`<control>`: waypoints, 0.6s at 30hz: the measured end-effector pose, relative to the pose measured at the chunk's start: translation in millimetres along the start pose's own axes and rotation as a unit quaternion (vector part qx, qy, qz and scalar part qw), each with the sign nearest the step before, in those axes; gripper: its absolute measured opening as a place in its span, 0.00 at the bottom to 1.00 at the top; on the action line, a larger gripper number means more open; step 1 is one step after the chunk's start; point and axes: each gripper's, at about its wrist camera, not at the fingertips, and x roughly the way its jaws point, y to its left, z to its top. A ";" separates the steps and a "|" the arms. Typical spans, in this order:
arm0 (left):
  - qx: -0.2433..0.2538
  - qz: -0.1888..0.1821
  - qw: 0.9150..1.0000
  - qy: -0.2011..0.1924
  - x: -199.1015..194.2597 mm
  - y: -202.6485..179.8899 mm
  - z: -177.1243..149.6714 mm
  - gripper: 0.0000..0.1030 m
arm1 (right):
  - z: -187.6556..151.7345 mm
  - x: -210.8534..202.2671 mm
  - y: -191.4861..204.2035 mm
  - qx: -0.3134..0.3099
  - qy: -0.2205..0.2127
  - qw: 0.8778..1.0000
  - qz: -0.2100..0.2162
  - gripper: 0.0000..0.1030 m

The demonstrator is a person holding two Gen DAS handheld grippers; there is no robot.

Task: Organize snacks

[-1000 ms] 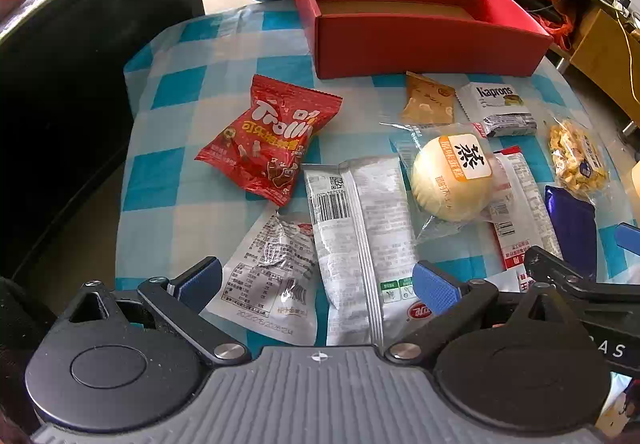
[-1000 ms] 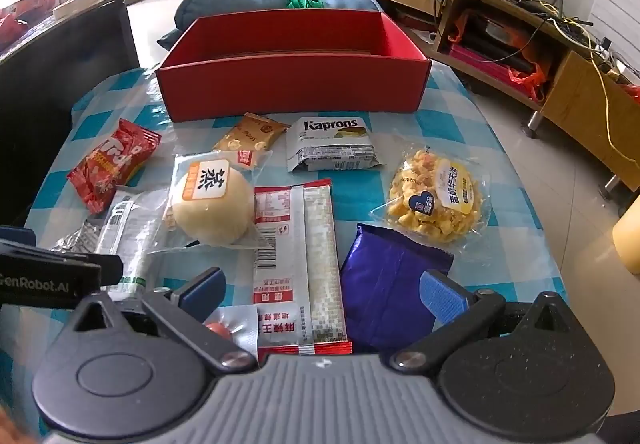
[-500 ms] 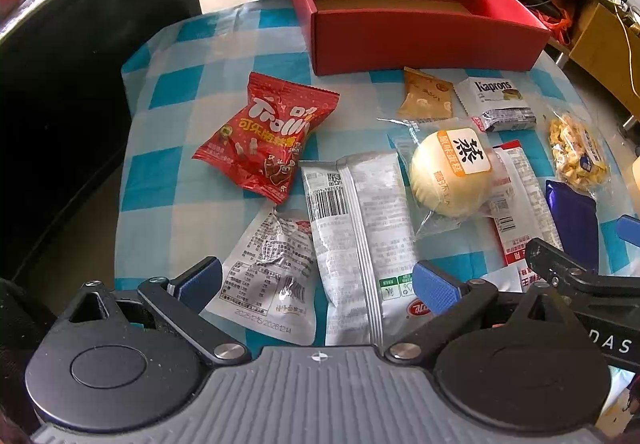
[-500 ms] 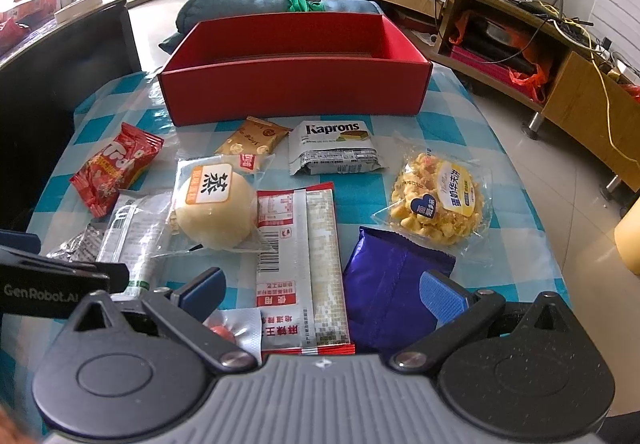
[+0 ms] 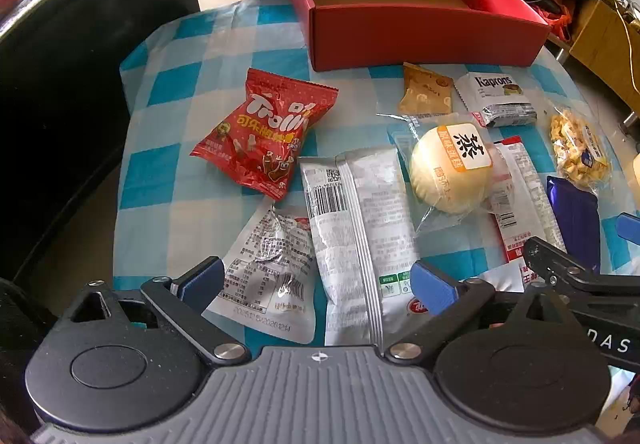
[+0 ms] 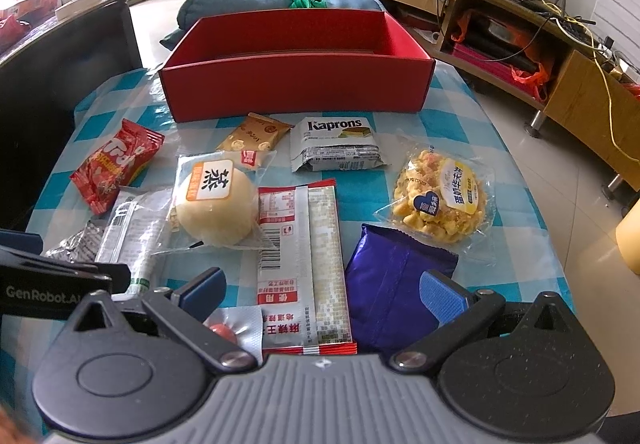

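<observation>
An empty red box (image 5: 420, 28) (image 6: 296, 84) stands at the far side of the blue-checked table. Snacks lie in front of it: a red Trolli bag (image 5: 264, 136) (image 6: 116, 168), a round bun (image 5: 452, 168) (image 6: 216, 200), a Kaprons pack (image 5: 496, 100) (image 6: 336, 144), a long white pack (image 5: 360, 236), a red-and-white long pack (image 6: 304, 260), a purple pack (image 6: 392, 276) and a yellow cereal cake (image 6: 440, 200). My left gripper (image 5: 316, 284) is open above the near white packs. My right gripper (image 6: 324, 288) is open above the red-and-white and purple packs. Both are empty.
A small tan cookie pack (image 5: 426, 94) (image 6: 254, 134) lies by the box. A silver foil pack (image 5: 272, 264) sits near the left gripper. A black cabinet (image 5: 60, 84) stands left. A wooden TV unit (image 6: 520, 44) with cables stands right. A blue cushion (image 6: 240, 4) lies behind the box.
Both grippers have risen and pulled back slightly, so the snacks look a little farther away. Nothing on the table has moved.
</observation>
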 end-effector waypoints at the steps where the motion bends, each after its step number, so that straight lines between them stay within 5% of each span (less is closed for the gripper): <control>1: 0.001 0.001 1.000 -0.001 -0.1 -0.2 -0.1 0.97 | -0.4 0.3 0.2 0.000 0.000 1.000 0.000 0.99; 18: -0.031 -0.020 0.999 0.001 7.3 17.6 1.2 0.93 | -3.8 4.3 -3.2 0.000 0.024 1.000 0.019 0.98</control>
